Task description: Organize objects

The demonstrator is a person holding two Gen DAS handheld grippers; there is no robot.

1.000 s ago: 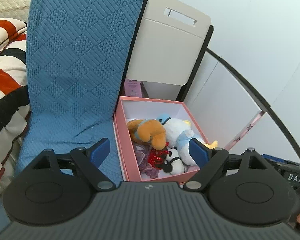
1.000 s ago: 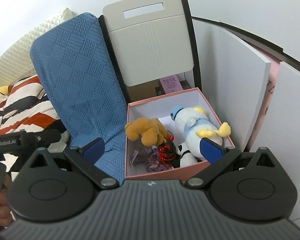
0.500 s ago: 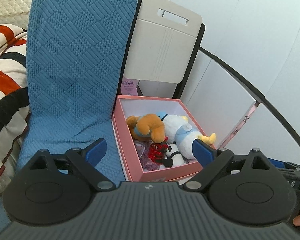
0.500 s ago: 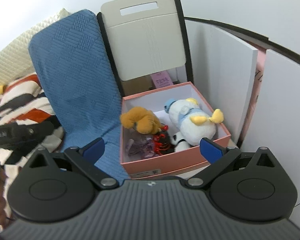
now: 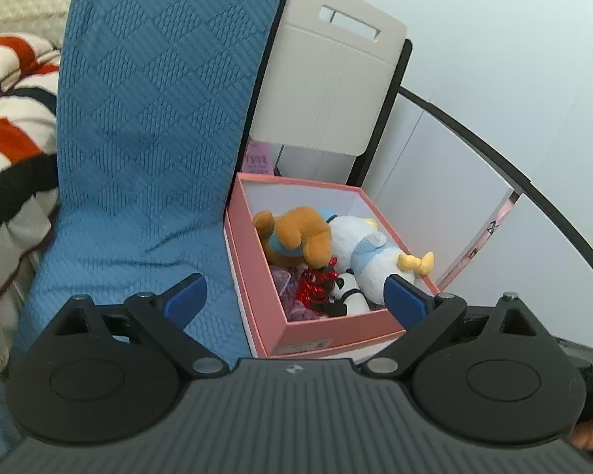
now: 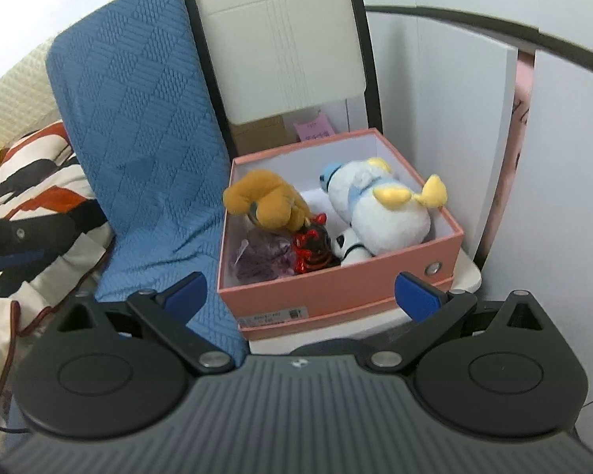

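Observation:
An open pink box (image 5: 336, 333) (image 6: 355, 276) sits on a pale chair seat (image 6: 466, 276). It holds a brown plush dog (image 5: 296, 233) (image 6: 265, 201), a white plush duck (image 5: 359, 252) (image 6: 383, 213), a red-and-black toy (image 5: 316, 282) (image 6: 312, 245), a small black-and-white toy (image 6: 348, 245) and purple bits (image 6: 257, 256). My left gripper (image 5: 296, 296) hovers just before the box's near corner, its jaws opening and touching nothing. My right gripper (image 6: 302, 294) hangs open in front of the box's front wall, apart from it.
A blue quilted cover (image 5: 146, 118) (image 6: 138, 118) drapes a seat left of the box. The beige chair back (image 5: 336, 79) rises behind it. White panels (image 5: 454, 197) close in the right side. A striped blanket (image 5: 12, 118) lies far left.
Both grippers have come down and nearer to the box, which now shows its front wall. The left jaws have spread a little wider.

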